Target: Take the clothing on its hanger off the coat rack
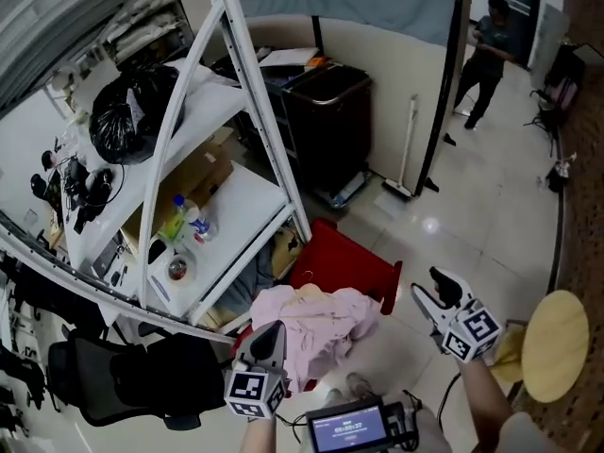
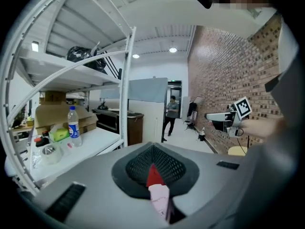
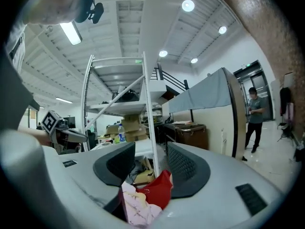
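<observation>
White shelving (image 1: 241, 55) stands on a pale floor (image 1: 472, 206), and at its foot the pink clothing (image 1: 316, 324) lies in a heap, partly over a red object (image 1: 349, 262). In the head view the left gripper (image 1: 272, 330) is at the heap's near edge, its jaws pressed together with nothing gripped. The right gripper (image 1: 430, 287) is apart from the heap, its jaws spread and empty.

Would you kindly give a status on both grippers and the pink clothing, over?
Left gripper shut, nothing gripped. Right gripper open, empty. Pink clothing heaped low beside white rack, in neither gripper. Nothing blocking.
</observation>
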`<state>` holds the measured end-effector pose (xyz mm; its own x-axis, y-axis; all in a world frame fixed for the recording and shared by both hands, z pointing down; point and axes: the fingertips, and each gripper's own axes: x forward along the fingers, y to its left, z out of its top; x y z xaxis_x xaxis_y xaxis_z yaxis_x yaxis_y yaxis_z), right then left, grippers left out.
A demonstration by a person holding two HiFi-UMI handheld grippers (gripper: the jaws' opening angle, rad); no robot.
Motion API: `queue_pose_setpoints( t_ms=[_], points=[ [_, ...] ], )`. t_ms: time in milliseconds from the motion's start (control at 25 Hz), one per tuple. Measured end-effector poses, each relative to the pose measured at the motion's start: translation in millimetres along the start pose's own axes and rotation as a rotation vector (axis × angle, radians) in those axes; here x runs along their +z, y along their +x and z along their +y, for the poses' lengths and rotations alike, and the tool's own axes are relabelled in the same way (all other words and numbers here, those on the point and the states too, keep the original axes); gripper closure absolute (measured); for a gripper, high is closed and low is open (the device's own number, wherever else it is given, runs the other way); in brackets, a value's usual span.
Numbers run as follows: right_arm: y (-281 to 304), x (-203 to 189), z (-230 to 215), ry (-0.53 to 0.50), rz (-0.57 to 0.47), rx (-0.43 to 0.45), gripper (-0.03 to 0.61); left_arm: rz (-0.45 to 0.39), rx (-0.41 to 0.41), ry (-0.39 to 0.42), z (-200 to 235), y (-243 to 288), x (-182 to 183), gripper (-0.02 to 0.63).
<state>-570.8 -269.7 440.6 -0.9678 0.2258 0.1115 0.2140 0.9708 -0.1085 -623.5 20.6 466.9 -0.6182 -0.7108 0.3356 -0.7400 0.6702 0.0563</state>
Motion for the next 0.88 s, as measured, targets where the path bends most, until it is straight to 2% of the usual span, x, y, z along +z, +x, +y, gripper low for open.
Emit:
queue_pose_setpoints(
  t_ms=[120, 400, 680, 880],
  points=[
    [-41, 2, 0, 0.006, -0.015, -0.1, 0.374, -0.001, -0.095, 0.038, -25, 4, 12, 0.601],
    [-151, -4, 9, 0.009, -0.029, -0.361, 0.374, 0.0, -0.347, 0.101, -94, 11, 14, 0.601],
    [-283, -41, 28, 0.03, -0.029, -0.637, 0.383, 0.047, -0.626, 0.173, -204, 15, -31, 0.601],
    [-382, -55, 46, 0.037, -0.03, -0.793, 0.383, 0.091, -0.788, 0.225, -296, 2, -58, 0.601]
  ],
)
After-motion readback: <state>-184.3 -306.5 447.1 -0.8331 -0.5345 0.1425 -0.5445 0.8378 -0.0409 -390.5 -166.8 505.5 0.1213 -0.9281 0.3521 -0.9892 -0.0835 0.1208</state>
